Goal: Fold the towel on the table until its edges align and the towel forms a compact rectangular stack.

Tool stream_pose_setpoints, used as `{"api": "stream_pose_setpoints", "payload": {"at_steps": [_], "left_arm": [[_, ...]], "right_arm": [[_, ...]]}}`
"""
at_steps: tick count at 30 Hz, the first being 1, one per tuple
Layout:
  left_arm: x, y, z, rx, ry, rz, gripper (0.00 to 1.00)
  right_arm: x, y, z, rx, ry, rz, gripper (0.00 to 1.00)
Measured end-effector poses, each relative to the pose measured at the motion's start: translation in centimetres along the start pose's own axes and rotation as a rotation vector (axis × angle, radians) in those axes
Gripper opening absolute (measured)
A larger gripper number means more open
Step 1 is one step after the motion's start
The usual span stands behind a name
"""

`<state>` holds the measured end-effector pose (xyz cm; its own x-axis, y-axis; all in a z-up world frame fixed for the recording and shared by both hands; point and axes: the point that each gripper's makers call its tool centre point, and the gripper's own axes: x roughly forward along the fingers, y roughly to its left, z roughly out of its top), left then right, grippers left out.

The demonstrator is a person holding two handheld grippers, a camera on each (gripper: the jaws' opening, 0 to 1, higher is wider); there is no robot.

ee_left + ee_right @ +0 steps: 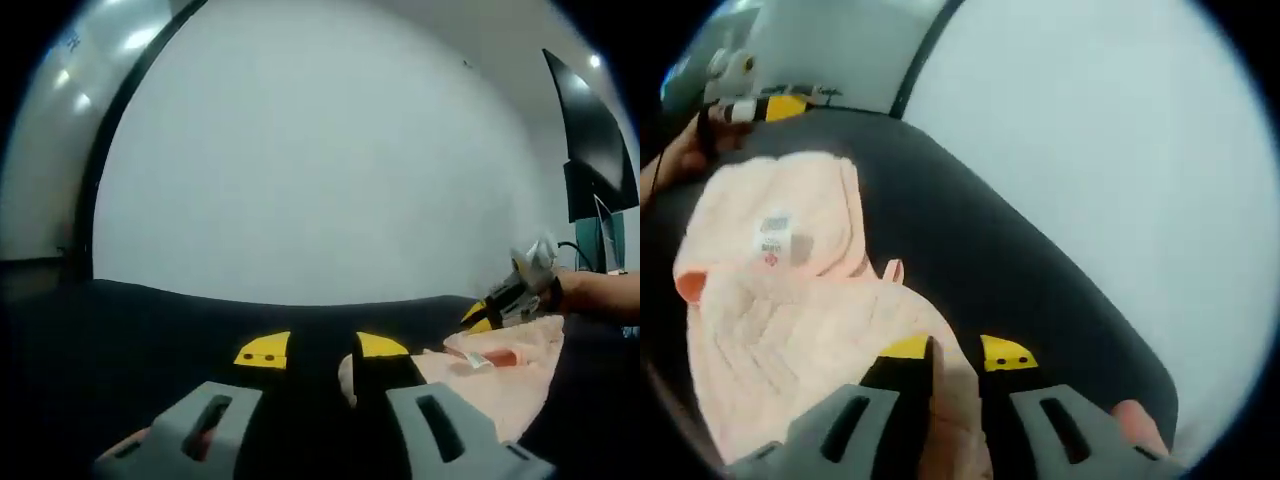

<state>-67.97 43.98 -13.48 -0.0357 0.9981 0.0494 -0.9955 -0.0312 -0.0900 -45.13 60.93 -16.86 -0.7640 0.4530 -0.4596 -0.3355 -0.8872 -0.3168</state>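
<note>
Tongs, right (953, 352): closed on an edge of the peach towel (790, 320). Left tongs (322, 350): closed on another edge of the towel (505, 375). Towel lies rumpled on the dark surface (1010, 270), white label (775, 225) facing up.

The towel (790, 310) is pale peach with a ribbed weave, and its white label (775, 225) carries grey and red print. The table (1020, 280) is black. Both grippers (322, 352) (945, 352) have grey jaws with yellow tips. The wall (300, 150) is plain pale grey-white. A monitor (590, 140) is black.
</note>
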Motion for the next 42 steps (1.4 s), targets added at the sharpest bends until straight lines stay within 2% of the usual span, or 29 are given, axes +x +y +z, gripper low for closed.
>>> {"api": "stream_pose_setpoints", "payload": {"at_steps": [1, 3, 5, 7, 9, 10, 12, 13, 14, 15, 16, 18, 21, 22, 24, 26, 28, 29, 30, 32, 33, 35, 36, 39, 40, 41, 42], "left_arm": [[0.0, 0.0, 0.0, -0.001, -0.002, -0.001, 0.23], [0.0, -0.1, 0.1, -0.001, -0.004, -0.004, 0.23], [0.0, -0.1, 0.2, 0.001, -0.005, -0.007, 0.23], [0.0, -0.2, 0.1, 0.003, -0.004, -0.009, 0.23], [0.1, -0.2, 0.1, 0.005, -0.002, -0.01, 0.23], [0.1, -0.2, 0.1, 0.005, -0.001, -0.009, 0.23], [0.1, -0.1, -0.1, 0.001, 0.004, -0.008, 0.23], [0.1, 0.0, -0.2, -0.002, 0.006, -0.005, 0.23], [0.1, 0.1, -0.3, -0.005, 0.008, -0.002, 0.23], [0.0, 0.2, -0.3, -0.009, 0.009, 0.002, 0.23], [-0.1, 0.4, -0.3, -0.014, 0.009, 0.005, 0.23], [-0.1, 0.7, -0.4, -0.029, 0.008, 0.013, 0.23], [-0.1, 1.0, -0.4, -0.053, 0.006, 0.021, 0.21], [-0.2, 1.0, -0.3, -0.063, 0.001, 0.019, 0.21], [-0.2, 0.9, 0.0, -0.078, -0.009, 0.009, 0.21], [-0.1, 0.9, 0.2, -0.081, -0.017, 0.004, 0.21], [-0.1, 0.8, 0.3, -0.077, -0.019, 0.001, 0.21], [-0.1, 0.7, 0.3, -0.077, -0.019, -0.001, 0.21], [-0.1, 0.6, 0.2, -0.075, -0.017, -0.004, 0.21], [-0.2, 0.5, 0.1, -0.069, -0.012, -0.005, 0.21], [-0.2, 0.5, 0.0, -0.068, -0.011, -0.003, 0.21], [-0.3, 0.6, 0.1, -0.07, -0.013, -0.002, 0.21], [-0.2, 0.6, 0.1, -0.07, -0.013, -0.001, 0.21], [0.0, 0.1, -0.5, -0.078, 0.006, -0.021, 0.23], [0.1, -0.3, -0.7, -0.065, 0.019, -0.027, 0.24], [0.2, -0.6, -1.1, -0.05, 0.041, -0.04, 0.25], [0.3, -0.8, -1.5, -0.045, 0.061, -0.042, 0.25]], "right_arm": [[-1.6, -0.5, 1.1, -0.011, -0.058, -0.035, 0.23], [-4.8, 0.4, 2.7, -0.029, -0.139, -0.069, 0.17], [-7.2, 3.5, 3.4, -0.029, -0.214, -0.044, 0.17], [-8.5, 8.4, 2.9, -0.052, -0.248, 0.0, 0.17], [-8.4, 12.6, 1.9, -0.121, -0.239, 0.041, 0.17], [-7.9, 14.0, 1.4, -0.17, -0.224, 0.038, 0.17], [-6.4, 13.8, 0.0, -0.278, -0.167, -0.037, 0.16], [-5.5, 13.6, -0.8, -0.287, -0.126, -0.061, 0.13], [-4.7, 14.0, -1.4, -0.29, -0.106, -0.045, 0.09], [-4.2, 14.4, -1.3, -0.317, -0.124, -0.033, 0.05], [-4.0, 13.9, -1.4, -0.368, -0.106, -0.066, 0.01], [-4.5, 13.0, -0.9, -0.43, -0.105, -0.126, 0.0], [-6.3, 13.9, -0.2, -0.402, -0.121, -0.086, 0.0], [-7.2, 14.8, 0.3, -0.428, -0.152, -0.054, 0.0], [-8.8, 15.8, 0.4, -0.381, -0.184, -0.035, 0.0], [-8.8, 16.2, -0.4, -0.376, -0.167, -0.02, 0.0], [-7.6, 15.8, -2.4, -0.427, -0.102, -0.042, 0.01], [-6.9, 16.0, -3.1, -0.409, -0.091, -0.029, 0.02], [-6.6, 16.3, -3.4, -0.351, -0.098, -0.017, 0.05], [-7.3, 15.9, -2.4, -0.303, -0.139, -0.037, 0.07], [-7.7, 16.1, -2.1, -0.233, -0.144, -0.02, 0.1], [-8.5, 16.8, -1.6, -0.214, -0.166, 0.027, 0.21], [-8.9, 16.9, -1.1, -0.169, -0.198, 0.044, 0.25], [-10.3, 17.0, 0.8, 0.0, -0.332, 0.096, 0.21], [-10.5, 16.6, 0.8, 0.015, -0.339, 0.086, 0.22], [-10.7, 15.6, 0.4, 0.011, -0.325, 0.051, 0.21], [-11.2, 14.2, 0.5, 0.041, -0.348, -0.005, 0.21]]}}
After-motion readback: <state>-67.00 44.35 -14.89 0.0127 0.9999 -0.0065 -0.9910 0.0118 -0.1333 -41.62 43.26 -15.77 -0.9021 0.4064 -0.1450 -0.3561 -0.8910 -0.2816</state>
